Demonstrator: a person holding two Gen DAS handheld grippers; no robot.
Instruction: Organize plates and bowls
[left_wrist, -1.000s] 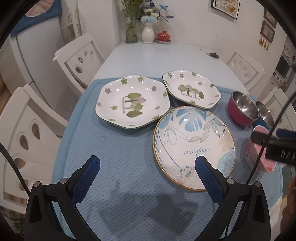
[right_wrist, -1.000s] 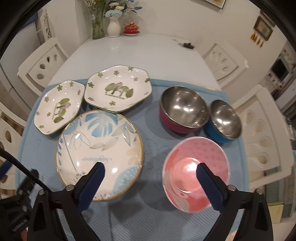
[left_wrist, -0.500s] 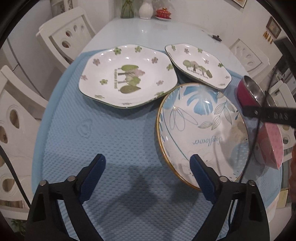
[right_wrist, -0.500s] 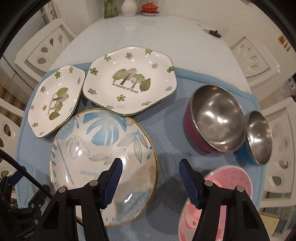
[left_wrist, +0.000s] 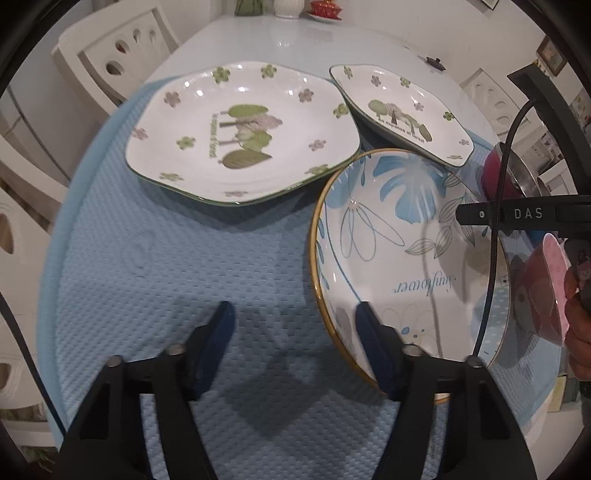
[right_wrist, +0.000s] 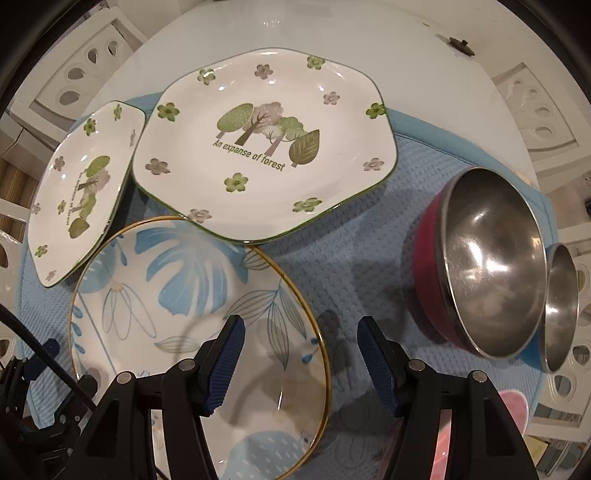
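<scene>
- The left claw (left_wrist: 293, 325) is seen half open with its jaws closing; the left rim of the round plate (left_wrist: 388, 236) lies between them, and whether a pad touches it cannot be told.
- The right claw (right_wrist: 299, 341) is held at a middling width astride the round plate's right rim (right_wrist: 320, 350); contact cannot be made out there either.
- The round plate, blue-leafed and gold-rimmed, is set near on the blue mat (left_wrist: 166, 258) spread over the white desk (left_wrist: 295, 40).
- Two flowered plates lie beyond it: the left plate (left_wrist: 240, 133) and the right plate (right_wrist: 266, 147), whose near edge overlaps the round plate's far rim.
- On the right a red bowl (right_wrist: 428, 266) with a steel inside is seen, and a smaller steel bowl (right_wrist: 561, 306) just beside it is partly cut off by the frame edge.
- A pink bowl (right_wrist: 513, 406) is mostly hidden behind the right claw's arm.
- In the left view a cable and the other tool's bar cover part of the round plate and the bowls.
- At the desk's far end, vases and a red item are cropped.
</scene>
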